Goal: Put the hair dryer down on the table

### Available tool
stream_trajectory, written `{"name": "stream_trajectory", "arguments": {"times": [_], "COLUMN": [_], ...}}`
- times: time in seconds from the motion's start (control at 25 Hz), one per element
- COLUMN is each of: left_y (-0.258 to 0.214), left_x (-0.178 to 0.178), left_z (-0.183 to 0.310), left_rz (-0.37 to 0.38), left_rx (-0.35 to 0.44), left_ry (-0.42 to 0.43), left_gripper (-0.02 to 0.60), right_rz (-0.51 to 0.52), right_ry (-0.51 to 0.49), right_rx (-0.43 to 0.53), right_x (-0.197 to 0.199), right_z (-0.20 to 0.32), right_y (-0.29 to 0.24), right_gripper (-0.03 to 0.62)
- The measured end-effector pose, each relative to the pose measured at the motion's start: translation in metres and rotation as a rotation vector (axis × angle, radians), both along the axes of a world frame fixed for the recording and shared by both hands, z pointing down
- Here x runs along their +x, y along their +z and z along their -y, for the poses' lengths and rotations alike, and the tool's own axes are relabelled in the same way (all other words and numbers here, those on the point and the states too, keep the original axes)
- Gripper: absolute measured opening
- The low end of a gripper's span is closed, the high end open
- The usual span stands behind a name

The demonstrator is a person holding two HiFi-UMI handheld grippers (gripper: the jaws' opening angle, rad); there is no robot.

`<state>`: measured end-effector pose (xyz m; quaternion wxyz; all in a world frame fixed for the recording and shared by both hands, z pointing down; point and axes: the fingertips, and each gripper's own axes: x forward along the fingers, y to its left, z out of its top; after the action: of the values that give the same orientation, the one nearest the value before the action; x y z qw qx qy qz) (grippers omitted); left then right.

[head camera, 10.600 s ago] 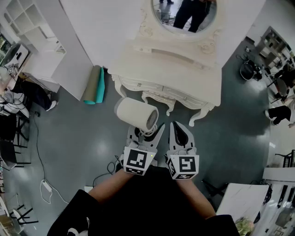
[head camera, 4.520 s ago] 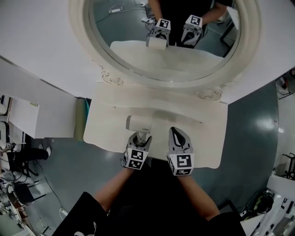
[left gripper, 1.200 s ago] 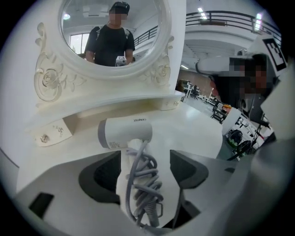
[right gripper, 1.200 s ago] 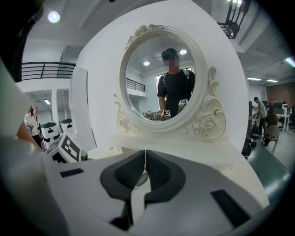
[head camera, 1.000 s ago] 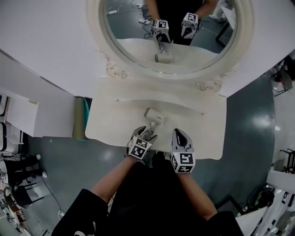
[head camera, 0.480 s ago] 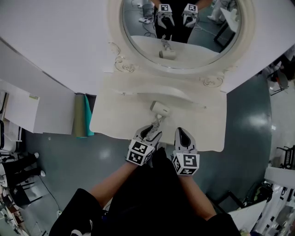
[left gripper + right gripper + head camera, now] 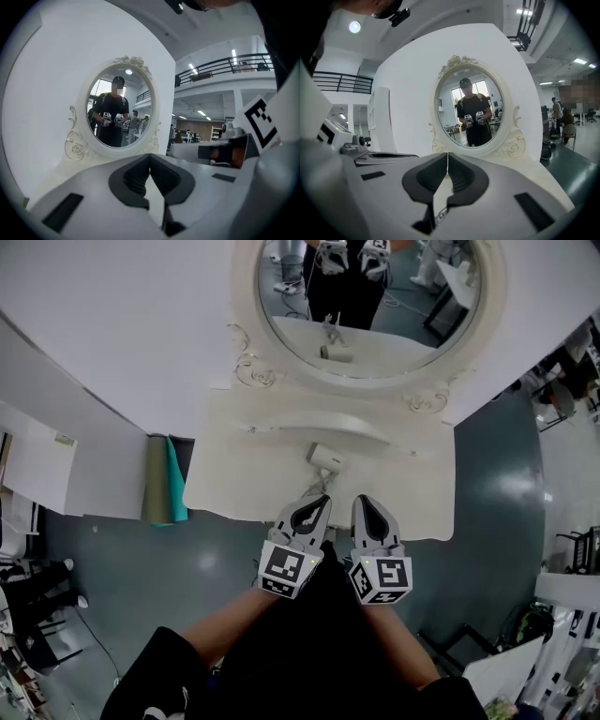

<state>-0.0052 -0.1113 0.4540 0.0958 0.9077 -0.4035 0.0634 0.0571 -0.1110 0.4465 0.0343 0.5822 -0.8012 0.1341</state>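
I'm seeing the small white hair dryer (image 7: 325, 457) lying on its side on the cream carved dressing table (image 7: 234, 486), below the oval mirror (image 7: 394, 306). My left gripper (image 7: 323, 500) is hovering near it, jaws just having been closing, now meeting on nothing. My right gripper (image 7: 362, 502) is hanging alongside, fingers together, empty.
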Motion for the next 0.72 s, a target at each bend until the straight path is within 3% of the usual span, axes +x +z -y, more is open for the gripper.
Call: {"name": "stream_trajectory", "arguments": {"times": [0.32, 0.72], "left_y": [-0.027, -0.033], "left_x": [-0.015, -0.041], "left_z": [-0.01, -0.031], "left_rz": [-0.046, -0.065], "left_rx": [0.027, 0.049], "left_ry": [-0.025, -0.041], "left_gripper": [0.015, 0.015], "right_rz": [-0.09, -0.122], "right_ry": [0.004, 0.015], "right_rx": [0.052, 0.059], "right_x": [-0.021, -0.043], "right_z": [-0.014, -0.04], "right_y": [-0.016, -0.016], "right_gripper": [0.02, 0.018]}}
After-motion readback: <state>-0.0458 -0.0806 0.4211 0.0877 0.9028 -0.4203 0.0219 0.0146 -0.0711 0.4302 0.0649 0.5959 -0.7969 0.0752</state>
